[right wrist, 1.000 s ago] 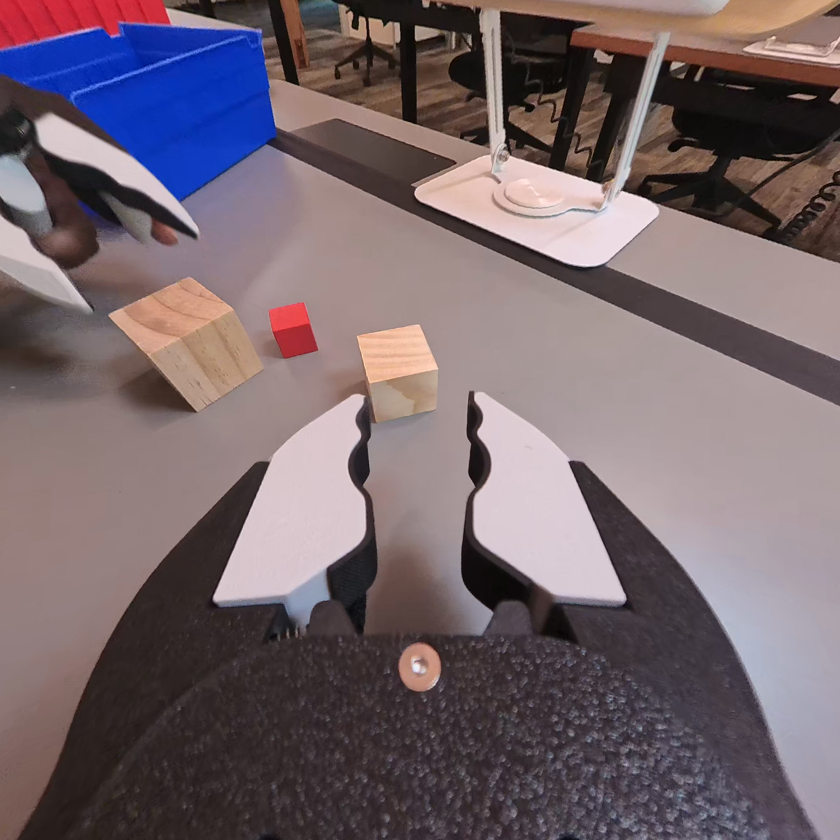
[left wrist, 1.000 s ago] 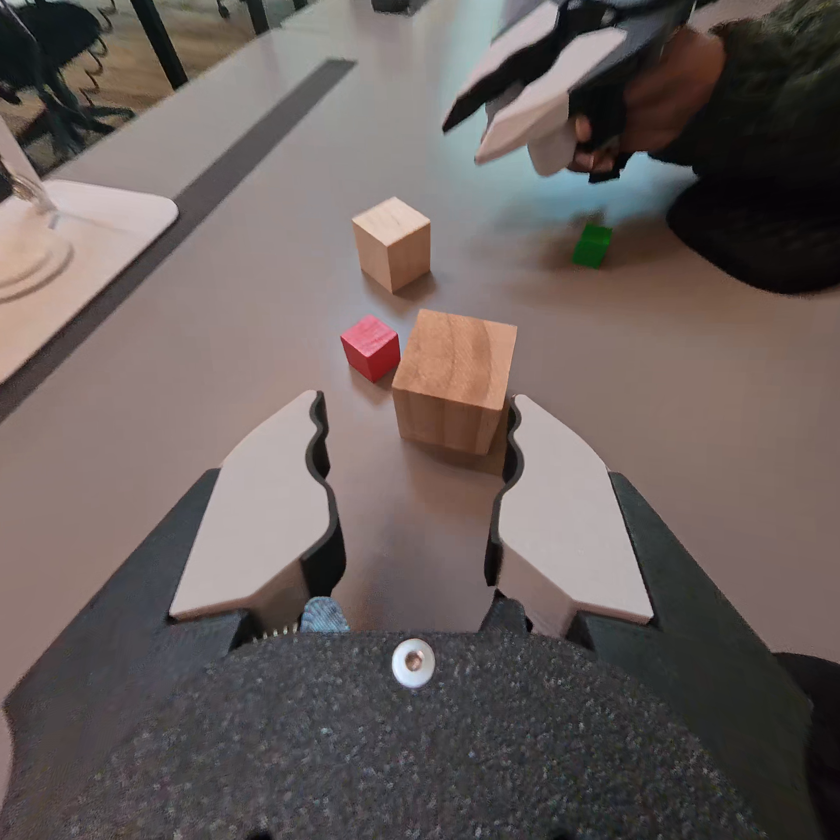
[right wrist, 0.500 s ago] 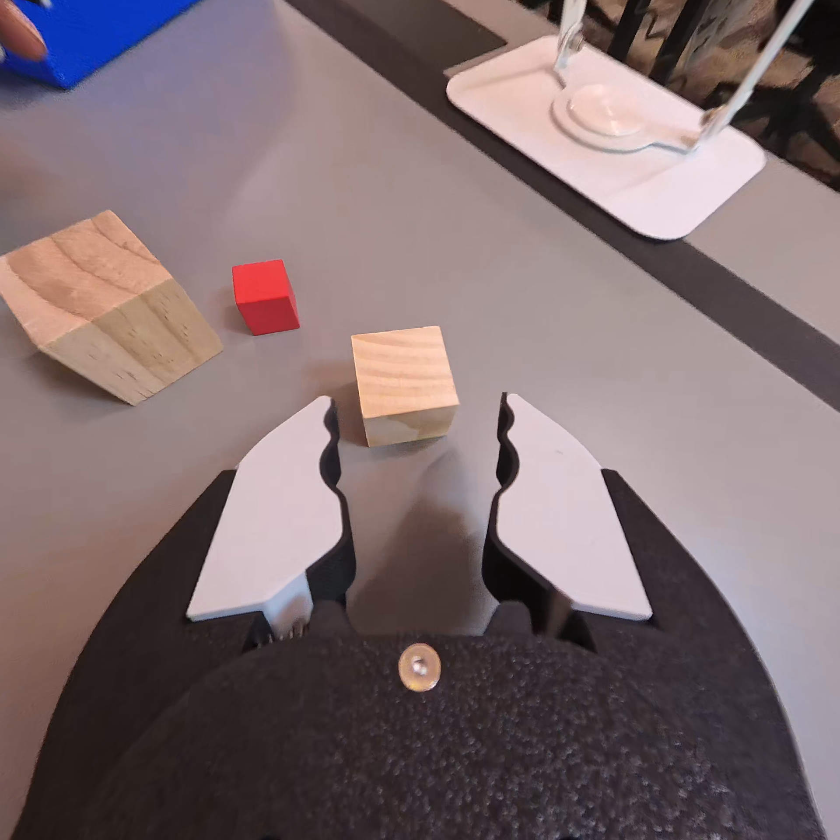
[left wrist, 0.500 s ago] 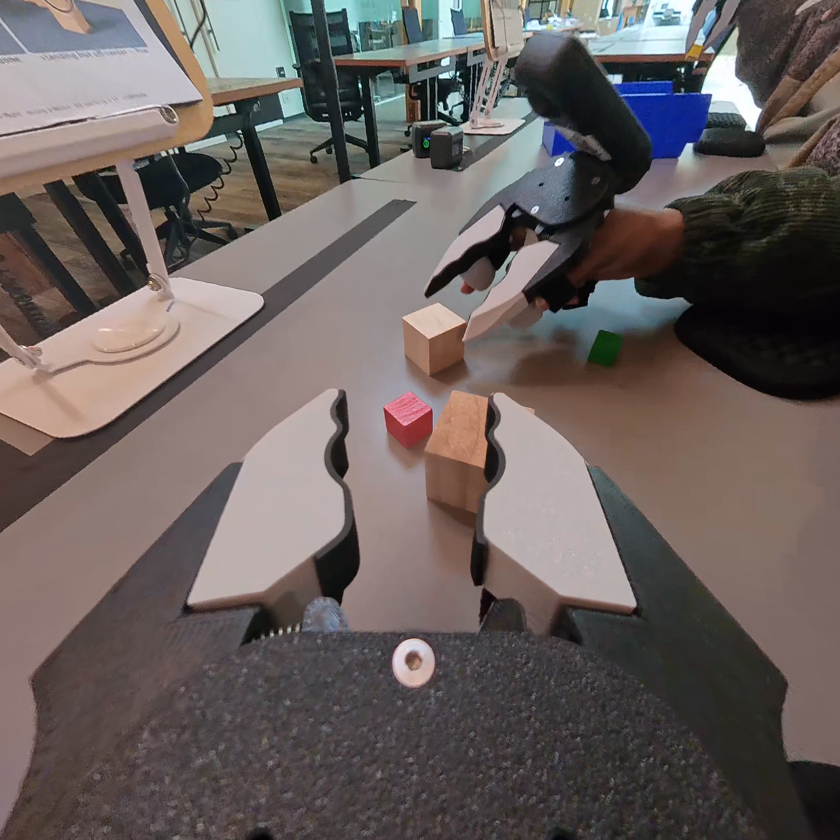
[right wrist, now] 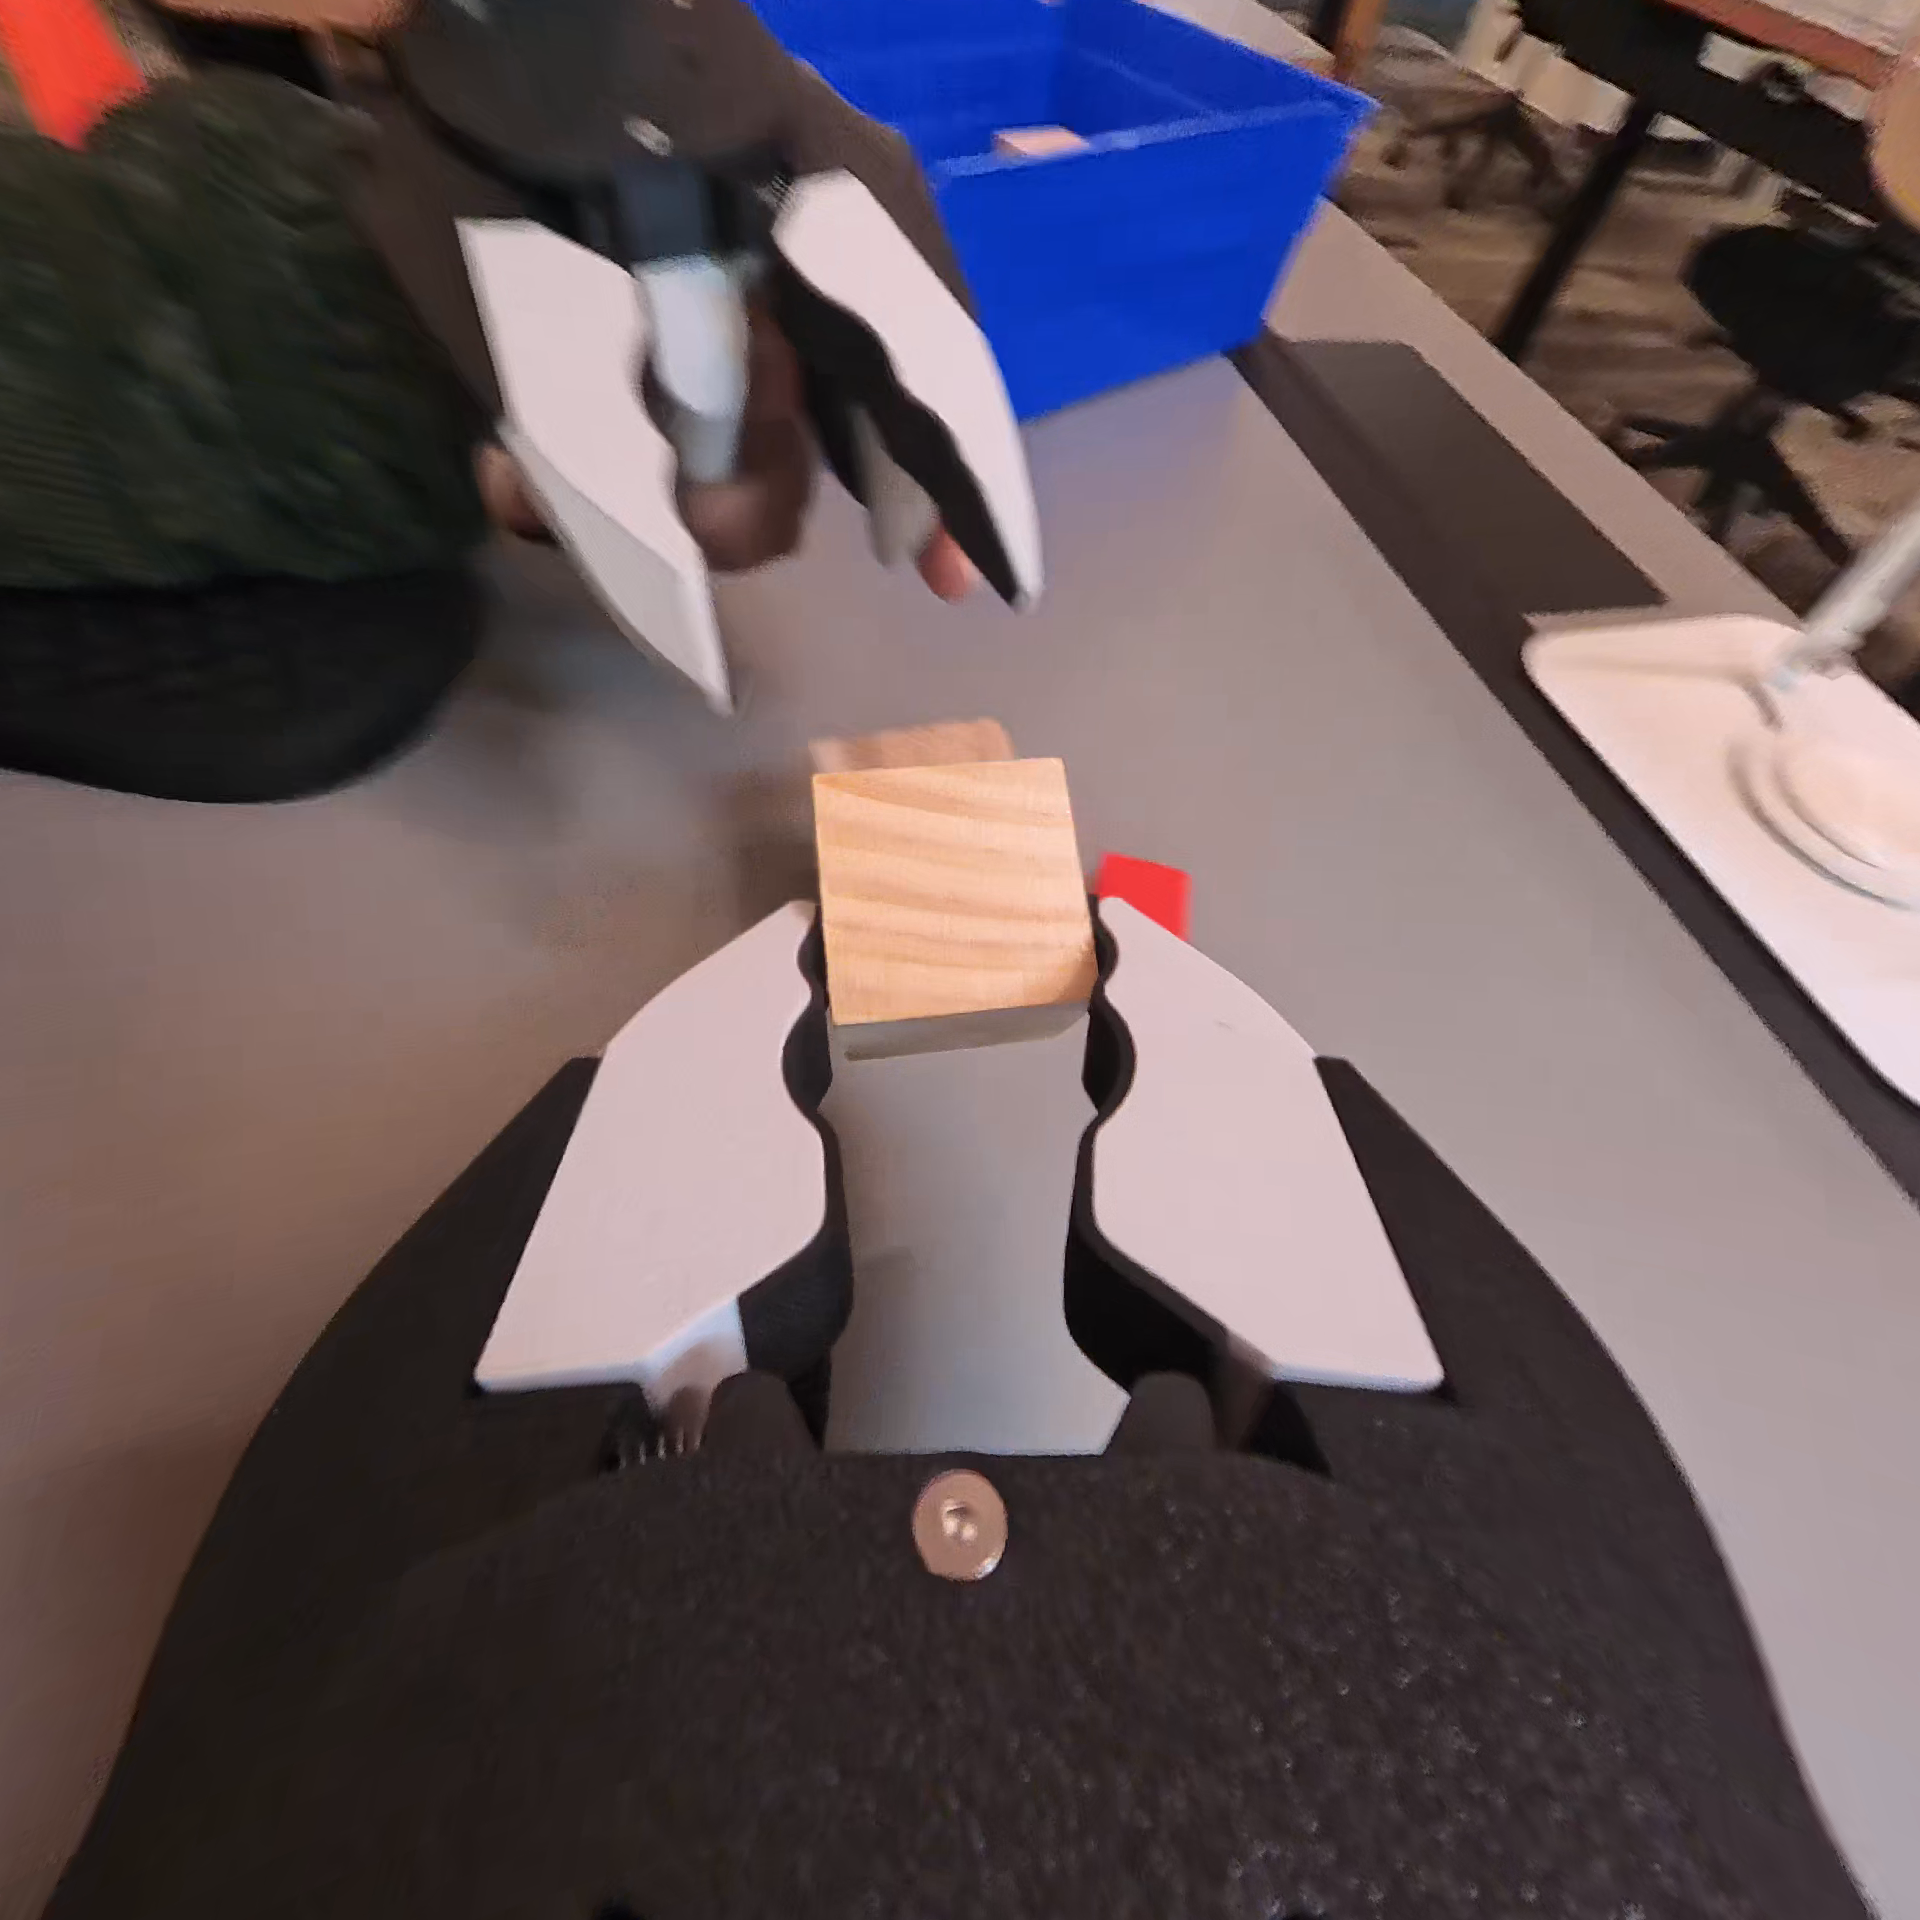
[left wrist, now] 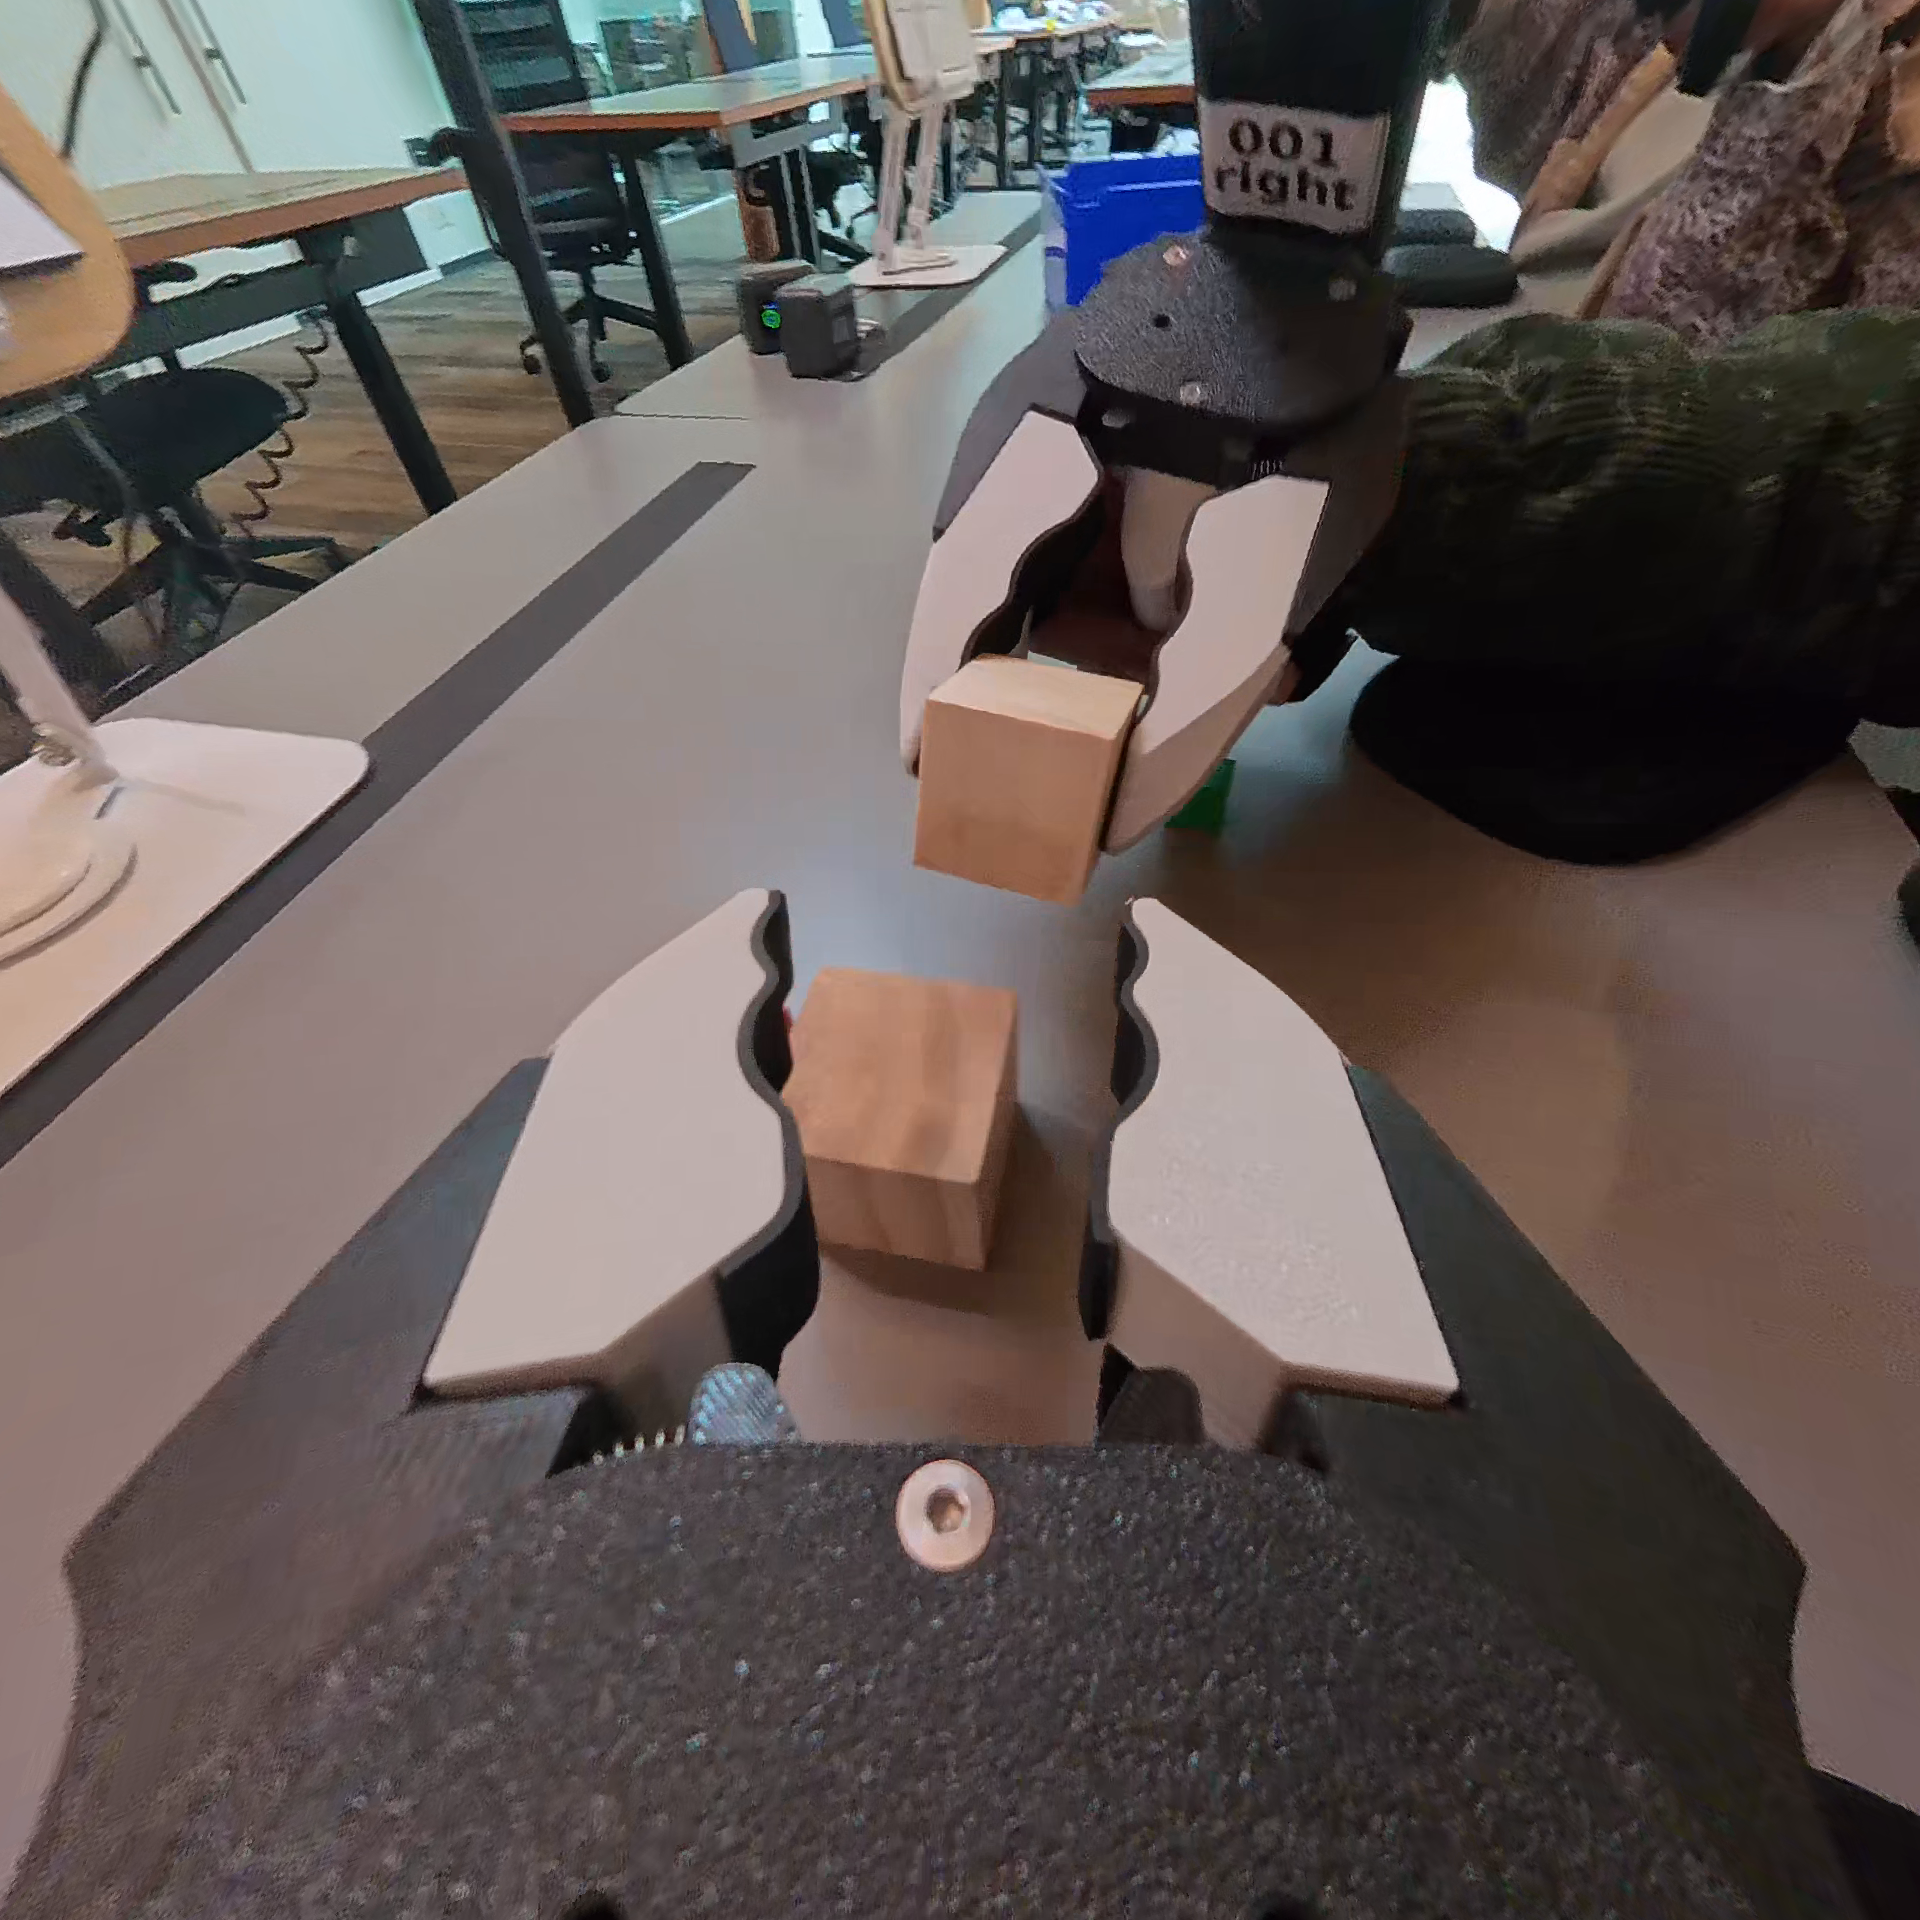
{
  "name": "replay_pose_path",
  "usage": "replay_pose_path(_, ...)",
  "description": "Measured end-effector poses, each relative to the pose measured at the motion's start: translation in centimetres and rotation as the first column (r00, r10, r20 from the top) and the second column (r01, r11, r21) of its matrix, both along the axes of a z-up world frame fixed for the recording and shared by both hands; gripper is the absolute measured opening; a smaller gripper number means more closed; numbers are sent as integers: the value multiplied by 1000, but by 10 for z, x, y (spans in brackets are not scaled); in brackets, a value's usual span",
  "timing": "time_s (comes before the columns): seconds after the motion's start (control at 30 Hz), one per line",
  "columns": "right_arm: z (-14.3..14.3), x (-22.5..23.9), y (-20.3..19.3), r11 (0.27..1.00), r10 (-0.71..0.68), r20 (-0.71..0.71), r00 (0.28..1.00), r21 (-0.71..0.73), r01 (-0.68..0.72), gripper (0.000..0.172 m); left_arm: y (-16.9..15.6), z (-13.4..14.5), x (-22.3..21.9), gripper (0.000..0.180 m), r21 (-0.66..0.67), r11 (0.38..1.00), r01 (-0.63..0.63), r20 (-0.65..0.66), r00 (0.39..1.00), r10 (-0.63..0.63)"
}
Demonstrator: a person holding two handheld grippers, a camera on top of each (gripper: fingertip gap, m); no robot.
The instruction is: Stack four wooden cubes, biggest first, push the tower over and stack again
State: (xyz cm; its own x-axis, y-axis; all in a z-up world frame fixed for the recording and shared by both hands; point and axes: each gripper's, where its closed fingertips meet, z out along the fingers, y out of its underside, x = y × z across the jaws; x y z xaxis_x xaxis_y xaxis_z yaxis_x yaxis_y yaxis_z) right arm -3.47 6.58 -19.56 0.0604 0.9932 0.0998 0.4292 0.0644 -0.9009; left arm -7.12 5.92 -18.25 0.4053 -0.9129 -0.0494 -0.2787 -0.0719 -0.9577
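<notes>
The right gripper point(right wrist: 954, 914) pinches a pale wooden cube point(right wrist: 951, 894) between its fingertips, both pads pressed against the cube's sides, and carries it clear of the grey table point(left wrist: 520, 748). From the left wrist view that cube point(left wrist: 1013, 790) hangs in the air just beyond and above the larger wooden block point(left wrist: 902, 1122), not touching it.

The left gripper point(left wrist: 951, 935) is spread wide around the larger block, which rests on the table between its fingers. The left finger lies just beside the block or against it; a clear gap shows on the other side, so the block is not gripped.

Just beside the larger block, on the side toward the white stand base point(right wrist: 1766, 790), sits a small red cube point(right wrist: 1143, 891), mostly hidden in the left view. A small green cube point(left wrist: 1205, 800) lies on the table beyond the larger block, partly behind the right gripper's finger. Farther back from the block stands a blue bin point(right wrist: 1101, 208) with something pale inside.

So far one cube is lifted; the block, red cube and green cube all lie on the table.
</notes>
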Motion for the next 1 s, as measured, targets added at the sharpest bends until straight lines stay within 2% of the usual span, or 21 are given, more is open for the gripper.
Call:
replay_pose_path(0.03, 5, -3, -10, 999, 38, -16, 999, -19, -38, 46, -5, 0, 5, 60, 6, 1000, 21, -16, 1000, -21)
replay_pose_path(0.2, 10, -9, -34, 992, 125, -5, 992, -31, -125, 46, -27, -3, 26, 60, 25, 992, 120, -84, 990, -117)
replay_pose_path(0.3, 3, -10, -41, 989, 147, 37, 988, -17, -147, 46, -37, -5, 32, 43, 13, 984, 179, -88, 980, -177)
replay_pose_path(0.47, 6, -11, -42, 990, 141, 21, 990, -10, -140, 47, -38, -1, 32, 42, 19, 983, 183, -85, 980, -181)
replay_pose_path(0.6, 15, 0, -28, 996, 90, -8, 996, -5, -90, 56, -27, 14, 17, 41, 67, 989, 131, 3, 991, -131)
replay_pose_path(0.7, 26, 18, -5, 999, -4, -86, 996, -33, 2, 55, -11, 21, -3, 41, 37, 996, 77, 133, 988, -81)
replay_pose_path(0.77, 31, 31, 13, 996, -80, -131, 988, -46, 74, 54, -3, 14, -11, 41, -8, 998, 67, 171, 983, -65)
replay_pose_path(0.9, 33, 50, 33, 986, -161, -182, 970, -82, 148, 51, 7, -16, -15, 41, -61, 997, 53, 79, 996, -48)
replay_pose_path(1.0, 34, 53, 36, 984, -169, -197, 966, -81, 156, 49, 10, -25, -15, 41, -62, 997, 45, 47, 998, -42)
